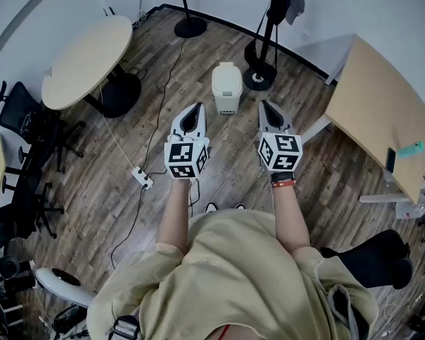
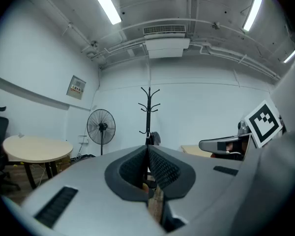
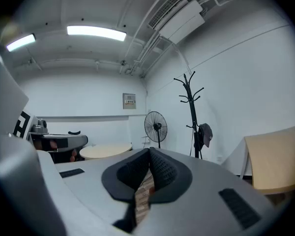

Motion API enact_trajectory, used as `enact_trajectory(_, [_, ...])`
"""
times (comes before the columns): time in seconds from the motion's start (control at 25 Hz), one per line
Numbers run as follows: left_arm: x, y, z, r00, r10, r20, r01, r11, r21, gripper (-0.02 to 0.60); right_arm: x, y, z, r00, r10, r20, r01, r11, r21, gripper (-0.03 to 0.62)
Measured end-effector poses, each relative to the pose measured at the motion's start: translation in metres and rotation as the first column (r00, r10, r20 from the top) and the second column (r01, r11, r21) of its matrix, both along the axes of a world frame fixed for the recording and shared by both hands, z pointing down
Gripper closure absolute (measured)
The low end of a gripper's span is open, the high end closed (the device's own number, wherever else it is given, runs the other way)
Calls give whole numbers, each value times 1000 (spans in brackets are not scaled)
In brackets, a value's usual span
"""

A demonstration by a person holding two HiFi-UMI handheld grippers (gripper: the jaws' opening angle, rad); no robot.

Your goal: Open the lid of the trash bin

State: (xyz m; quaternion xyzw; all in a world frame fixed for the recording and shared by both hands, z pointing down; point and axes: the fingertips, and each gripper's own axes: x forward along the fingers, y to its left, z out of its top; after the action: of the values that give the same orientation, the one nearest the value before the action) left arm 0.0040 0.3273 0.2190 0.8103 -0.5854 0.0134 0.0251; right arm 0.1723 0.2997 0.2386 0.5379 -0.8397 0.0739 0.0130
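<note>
Left gripper (image 1: 195,108) and right gripper (image 1: 264,105) forward, jaws together.

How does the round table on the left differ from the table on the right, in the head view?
The round table has a circular top; the right table has straight edges and corners. The round table stands on a dark pedestal base; the right table stands on white legs. A teal object lies on the right table; none shows on the round table. Both have pale wood-coloured tops and stand on the wooden floor.
</note>
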Motion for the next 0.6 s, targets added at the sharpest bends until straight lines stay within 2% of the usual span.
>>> enact_trajectory(0.44, [33,4,2,1000,3,3,-3,1000,-10,560,28,6,1,1000,-7,3,7,1000,-1,579])
enact_trajectory(0.6, [51,8,4,1000,2,5,-2,1000,-15,560,46,10,1,999,-2,50,1,1000,7,577])
